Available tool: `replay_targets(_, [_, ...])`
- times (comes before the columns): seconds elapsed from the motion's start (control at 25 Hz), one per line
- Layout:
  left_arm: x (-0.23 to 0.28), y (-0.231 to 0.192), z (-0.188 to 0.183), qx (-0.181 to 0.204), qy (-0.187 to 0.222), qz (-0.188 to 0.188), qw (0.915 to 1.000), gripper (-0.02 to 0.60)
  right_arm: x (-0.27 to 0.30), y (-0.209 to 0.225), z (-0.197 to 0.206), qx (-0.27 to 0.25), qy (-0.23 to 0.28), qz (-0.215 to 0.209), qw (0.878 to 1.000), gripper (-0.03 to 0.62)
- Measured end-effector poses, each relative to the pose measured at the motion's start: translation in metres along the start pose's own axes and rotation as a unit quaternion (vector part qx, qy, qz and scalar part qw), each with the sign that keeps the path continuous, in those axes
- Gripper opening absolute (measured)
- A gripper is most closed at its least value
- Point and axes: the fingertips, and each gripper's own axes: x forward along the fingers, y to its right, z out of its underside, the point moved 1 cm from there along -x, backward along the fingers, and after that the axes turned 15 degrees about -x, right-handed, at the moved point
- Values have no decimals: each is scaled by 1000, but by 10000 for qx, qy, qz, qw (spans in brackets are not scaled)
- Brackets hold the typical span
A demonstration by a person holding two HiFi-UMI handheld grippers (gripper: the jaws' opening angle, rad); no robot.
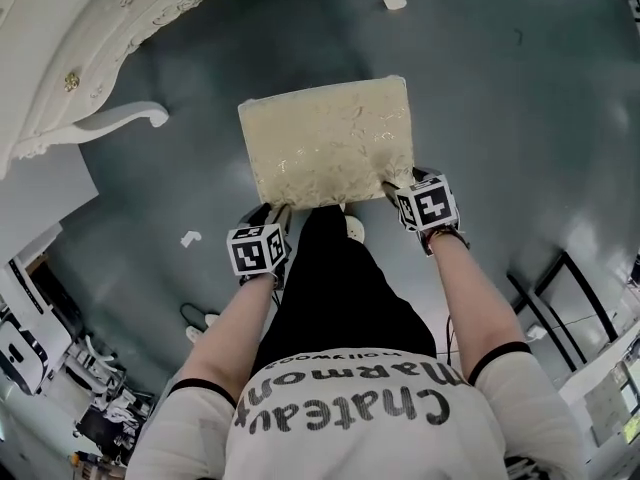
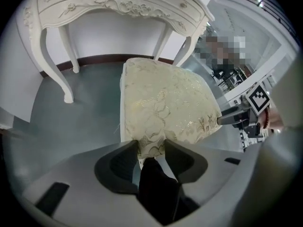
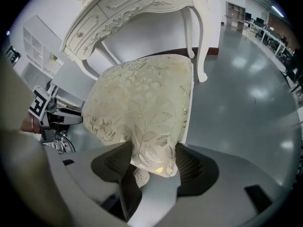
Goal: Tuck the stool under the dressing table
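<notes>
The stool [image 1: 330, 138] stands on the glossy, dark grey-green floor [image 1: 500, 88] in front of the dressing table [image 1: 110, 28], with its seat fully outside the tabletop outline and facing the opening between the table's front legs. The seat is a rectangular padded cushion with softened corners, covered in cream fabric that carries a woven leaf-and-flower pattern with a faint metallic sheen. The dressing table [image 2: 113, 4] is white, with a curved front, carved scrollwork along the apron, small round drawer knobs and slender cabriole legs that end in turned-out feet. The left gripper [image 1: 278, 211] is clenched on the near left corner of the cushion. In the left gripper view, its [image 2: 150, 148] two dark, ribbed pads press against both sides of the fabric edge that hangs between them. The right gripper [image 1: 392, 186] grasps the near right corner of the same cushion. In the right gripper view, its [image 3: 152, 157] ribbed pads bear on a rounded fold of the patterned fabric, which bulges slightly between them. Both grippers have smooth grey moulded housings and point steeply downward at the seat's near edge. Each carries a cube faced with black-and-white square markers. The two grippers sit well apart, one at each near corner of the seat.
</notes>
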Motion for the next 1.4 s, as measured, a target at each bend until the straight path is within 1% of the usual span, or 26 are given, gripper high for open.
replay_targets(0.16, [-5, 3, -4, -401, 83, 34, 9992, 199, -6, 7, -16, -165, -68, 49, 9998, 304])
replay_targets(0.24, [-8, 2, -10, -467, 165, 58, 9988, 199, -8, 9, -26, -231, 18, 63, 9997, 304])
replay_targets(0.36, [-8, -11, -32, -607, 283, 22, 9978, 198, 0, 10, -57, -328, 115, 71, 9994, 302])
replay_targets(0.48, [-6, -25, -55, -753, 219, -4, 9969, 198, 13, 13, -89, -360, -170, 34, 9992, 303])
replay_targets(0.56, [-6, -32, -66, -789, 110, -10, 9968, 198, 18, 14, -105, -383, -441, -44, 9983, 304])
replay_targets(0.6, [-6, -34, -70, -804, 81, -14, 9967, 198, 20, 15, -112, -407, -483, -52, 9980, 304])
replay_targets(0.64, [-6, -36, -74, -824, 89, -18, 9966, 198, 21, 15, -118, -437, -416, -33, 9982, 304])
replay_targets(0.8, [-10, -37, -83, -999, 404, 42, 9942, 196, 19, 17, -129, -521, 348, 98, 9980, 304])
replay_targets(0.88, [-9, -36, -85, -1028, 497, 72, 9934, 196, 18, 20, -132, -545, 444, 140, 9974, 305])
replay_targets(1.0, [-9, -36, -87, -1029, 509, 60, 9934, 196, 17, 20, -133, -503, 533, 240, 9970, 307])
replay_targets(1.16, [-11, -32, -90, -1156, 568, 37, 9917, 196, 13, 23, -136, -467, 722, 379, 9956, 307])
replay_targets(1.28, [-15, -28, -101, -1211, 692, 59, 9902, 196, 7, 28, -148, -473, 846, 431, 9944, 307])
replay_targets(1.4, [-13, -36, -121, -1226, 912, 95, 9882, 196, 13, 31, -167, -448, 954, 436, 9935, 305])
